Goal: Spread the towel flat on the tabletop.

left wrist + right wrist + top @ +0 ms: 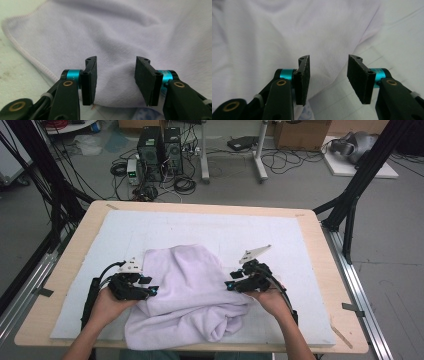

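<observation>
towel: crumpled on white mat, near table edge | left gripper: jaws parted, cloth between, not pinched | right gripper: jaws parted, holding nothing

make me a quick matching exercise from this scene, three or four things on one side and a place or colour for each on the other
Things:
1. towel
2. left tool
3. right tool
4. computer towers

Descriptions:
A. on the floor beyond the table
B. pale lilac, crumpled on the white mat
C. open, at the cloth's left edge
D. open, at the cloth's right edge

Pairs: 1-B, 2-C, 3-D, 4-A
</observation>
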### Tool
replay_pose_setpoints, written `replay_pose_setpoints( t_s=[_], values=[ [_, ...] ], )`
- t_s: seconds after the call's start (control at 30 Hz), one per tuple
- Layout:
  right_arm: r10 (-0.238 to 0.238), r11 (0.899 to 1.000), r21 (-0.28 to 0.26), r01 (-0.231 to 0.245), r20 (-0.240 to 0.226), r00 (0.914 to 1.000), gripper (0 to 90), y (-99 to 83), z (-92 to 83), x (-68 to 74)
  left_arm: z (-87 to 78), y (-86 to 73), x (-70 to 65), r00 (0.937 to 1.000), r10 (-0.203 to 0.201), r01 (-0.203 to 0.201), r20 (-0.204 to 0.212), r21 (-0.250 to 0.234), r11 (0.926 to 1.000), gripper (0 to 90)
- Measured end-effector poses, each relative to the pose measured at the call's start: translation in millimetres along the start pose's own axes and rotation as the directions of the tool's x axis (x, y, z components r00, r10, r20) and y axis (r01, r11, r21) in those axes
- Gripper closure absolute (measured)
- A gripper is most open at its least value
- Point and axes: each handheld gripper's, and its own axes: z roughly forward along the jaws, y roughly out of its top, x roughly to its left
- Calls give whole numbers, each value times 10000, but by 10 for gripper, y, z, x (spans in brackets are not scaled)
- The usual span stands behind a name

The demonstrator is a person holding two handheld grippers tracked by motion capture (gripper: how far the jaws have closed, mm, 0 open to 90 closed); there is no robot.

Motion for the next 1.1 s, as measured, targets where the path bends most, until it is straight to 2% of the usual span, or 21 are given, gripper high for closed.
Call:
replay_pose_setpoints(
  t_s=[0.07,0.1,0.13,0.2,0.23,0.3,0.43,0.63,0.77,0.8,0.83,0.9,0.97,1.03,1.1],
  values=[
    [147,9988,465,-137,-203,9997,546,-19,112,-5,70,-28,-11,9999,98,-100,47,436,9990,600],
    [183,9980,612,-162,-342,9992,590,-34,156,-11,89,-40,-26,9997,223,-221,-37,454,9987,643],
    [222,9964,831,-186,-424,9989,676,-49,181,4,83,-43,-36,9996,244,-239,-109,373,9990,672],
    [-145,9972,723,173,-392,9991,842,-112,201,65,81,-39,-31,9998,148,-153,118,407,9991,790],
    [-114,9976,682,148,-502,9987,863,-149,203,72,82,-36,-37,9998,163,-168,124,385,9991,827],
    [15,9983,584,24,-663,9978,873,-209,163,99,80,-28,-69,9996,237,-244,164,399,9989,861],
    [-275,9994,183,283,-416,9988,878,-323,-67,257,38,2,-153,9984,412,-414,380,66,9991,872],
    [-495,9983,-318,494,-16,9988,878,-470,-454,519,-103,65,-379,9933,916,-882,701,-504,9948,875],
    [-796,9956,-519,786,-175,9967,868,-527,-568,698,-203,12,-444,9905,1150,-1111,750,-540,9923,875],
    [-852,9950,-553,835,-284,9960,811,-529,-560,710,-208,-7,-428,9910,1128,-1096,714,-475,9928,874],
    [-804,9948,-647,786,-260,9964,713,-524,-553,704,-210,-21,-402,9920,1054,-1023,697,-471,9936,872],
    [-636,9920,-1112,604,-251,9977,676,-495,-573,630,-225,-22,-333,9945,807,-768,672,-592,9953,810],
    [-358,9864,-1603,362,52,9993,661,-447,-606,508,-240,11,-277,9960,617,-557,648,-902,9944,726],
    [-217,9861,-1634,299,522,9984,662,-391,-601,365,-233,65,-217,9976,534,-479,444,-1173,9919,687],
    [0,9878,-1550,130,838,9965,667,-347,-548,203,-185,119,-145,9988,445,-420,186,-1188,9920,668]
  ],
)
